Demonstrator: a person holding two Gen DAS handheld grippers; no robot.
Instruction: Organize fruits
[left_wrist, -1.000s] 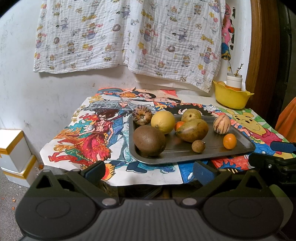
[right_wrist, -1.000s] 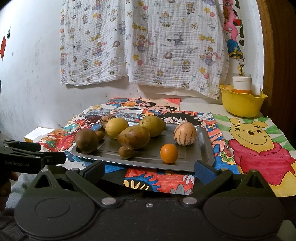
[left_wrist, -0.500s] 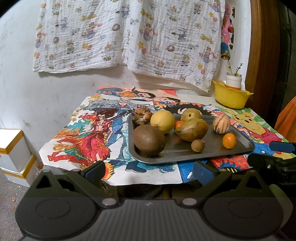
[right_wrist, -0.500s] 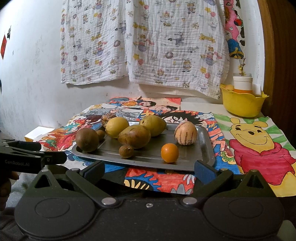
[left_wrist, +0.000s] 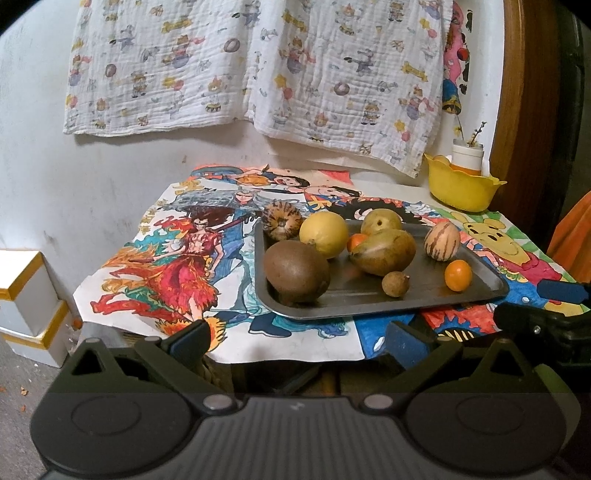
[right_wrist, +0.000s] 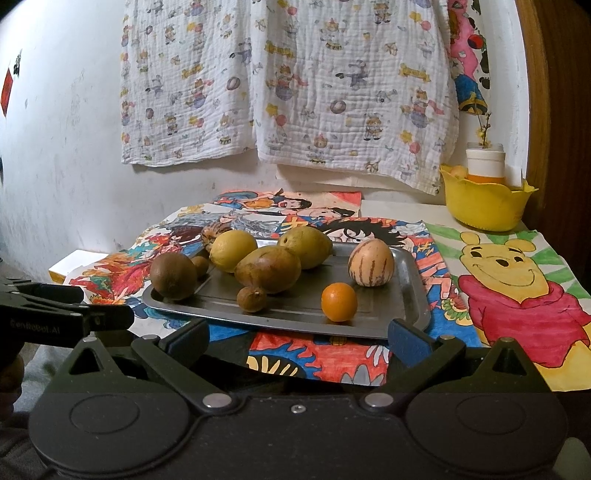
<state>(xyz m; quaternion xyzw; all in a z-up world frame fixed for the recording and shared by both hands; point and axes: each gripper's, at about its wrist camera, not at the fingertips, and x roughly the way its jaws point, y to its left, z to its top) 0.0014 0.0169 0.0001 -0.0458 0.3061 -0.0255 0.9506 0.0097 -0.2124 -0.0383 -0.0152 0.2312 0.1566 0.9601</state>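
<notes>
A grey metal tray on the table holds several fruits: a big brown round fruit, a yellow lemon, a green-brown mango, a striped pale melon, a small orange and a small brown nut-like fruit. My left gripper is open before the table's front edge, empty. My right gripper is open just short of the tray, empty.
A yellow bowl with a white cup stands at the back right by a wooden frame. Coloured cartoon drawings cover the table. White boxes sit on the floor left. A patterned cloth hangs on the wall.
Both views have crept slightly closer to the table. No fruit has moved and both grippers stay open.
</notes>
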